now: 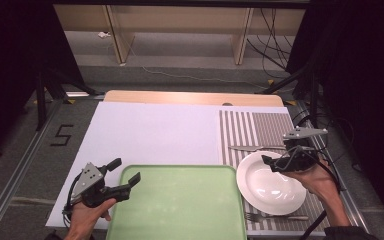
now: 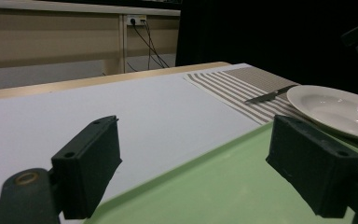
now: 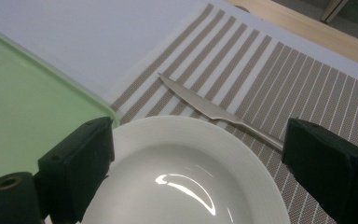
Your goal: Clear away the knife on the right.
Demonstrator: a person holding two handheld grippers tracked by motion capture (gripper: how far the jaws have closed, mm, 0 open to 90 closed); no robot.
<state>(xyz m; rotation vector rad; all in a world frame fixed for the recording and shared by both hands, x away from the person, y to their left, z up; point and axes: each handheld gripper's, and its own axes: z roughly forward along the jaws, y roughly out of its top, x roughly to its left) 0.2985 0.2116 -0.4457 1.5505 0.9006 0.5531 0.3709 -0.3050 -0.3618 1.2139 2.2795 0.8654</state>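
A pale green tray [image 1: 180, 200] lies at the near middle of the table. Beside it on the right, a white deep plate [image 1: 270, 187] rests on a striped placemat [image 1: 260, 127], with a knife [image 1: 250, 148] beyond it and a fork [image 1: 275, 217] in front. My left gripper [image 1: 125, 171] hovers open over the tray's far left corner, nothing between its jaws. In the left gripper view the gripper [image 2: 200, 172] looks across the tray [image 2: 223, 196] toward the plate [image 2: 335, 109]. My right gripper [image 1: 275, 155] is open above the plate's far rim. In the right gripper view the gripper [image 3: 203, 172] frames the plate [image 3: 182, 163] and knife [image 3: 205, 106].
A large white sheet [image 1: 150, 132] covers the table to the left of the placemat. The wooden table edge [image 1: 190, 96] runs along the back. Beyond it are wooden furniture legs and cables on the floor. Black curtains stand on both sides.
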